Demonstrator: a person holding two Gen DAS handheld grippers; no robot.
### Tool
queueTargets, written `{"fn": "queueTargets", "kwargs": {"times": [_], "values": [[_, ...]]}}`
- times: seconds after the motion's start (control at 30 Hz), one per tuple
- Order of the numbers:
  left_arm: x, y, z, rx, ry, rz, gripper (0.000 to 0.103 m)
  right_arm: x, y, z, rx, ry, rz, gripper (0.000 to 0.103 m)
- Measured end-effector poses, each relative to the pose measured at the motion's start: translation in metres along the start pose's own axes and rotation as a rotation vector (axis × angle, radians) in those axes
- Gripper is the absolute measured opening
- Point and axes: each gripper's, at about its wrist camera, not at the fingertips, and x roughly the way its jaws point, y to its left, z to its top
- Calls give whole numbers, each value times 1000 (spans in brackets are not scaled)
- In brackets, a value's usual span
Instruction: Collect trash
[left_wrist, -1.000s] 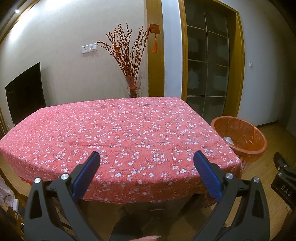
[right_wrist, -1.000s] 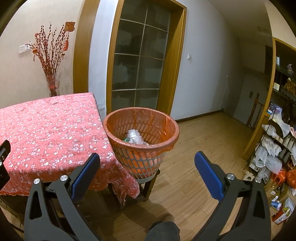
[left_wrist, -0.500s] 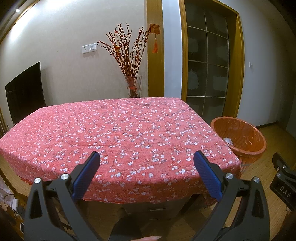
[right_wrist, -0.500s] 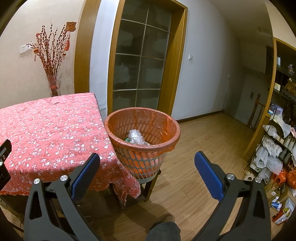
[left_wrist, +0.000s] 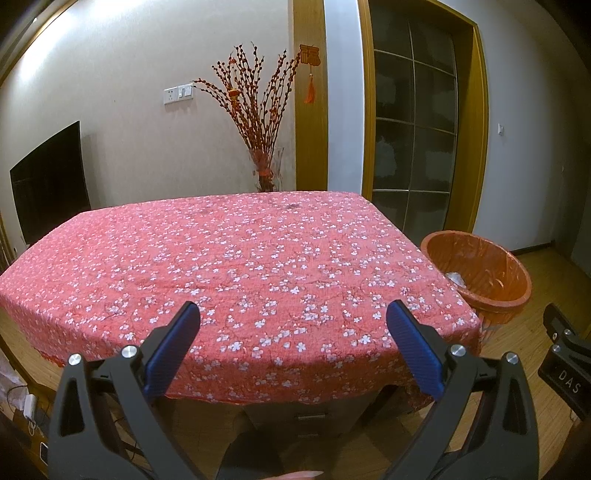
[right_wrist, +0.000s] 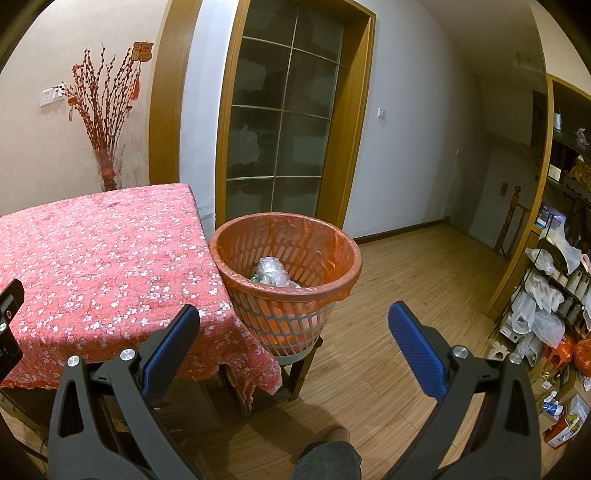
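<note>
The left tongs (left_wrist: 291, 334) are held wide open over the near edge of the tabletop (left_wrist: 236, 258), and nothing is gripped between the blue pads. The tabletop is covered with a red flowered cloth. The right tongs (right_wrist: 293, 338) are also spread wide and empty. Just ahead of them, the orange basket (right_wrist: 295, 317) is seen, touching the corner of the tabletop. Crumpled clear plastic trash (right_wrist: 271, 271) is lying inside the basket. A vase of red branches (left_wrist: 258, 122) is placed behind the tabletop.
</note>
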Motion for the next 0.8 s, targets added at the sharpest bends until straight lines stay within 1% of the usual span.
{"fn": "queueTargets", "kwargs": {"times": [0.8], "values": [[1, 0, -2, -3, 7, -1, 99, 0, 0, 1, 1, 1, 0, 101]]}}
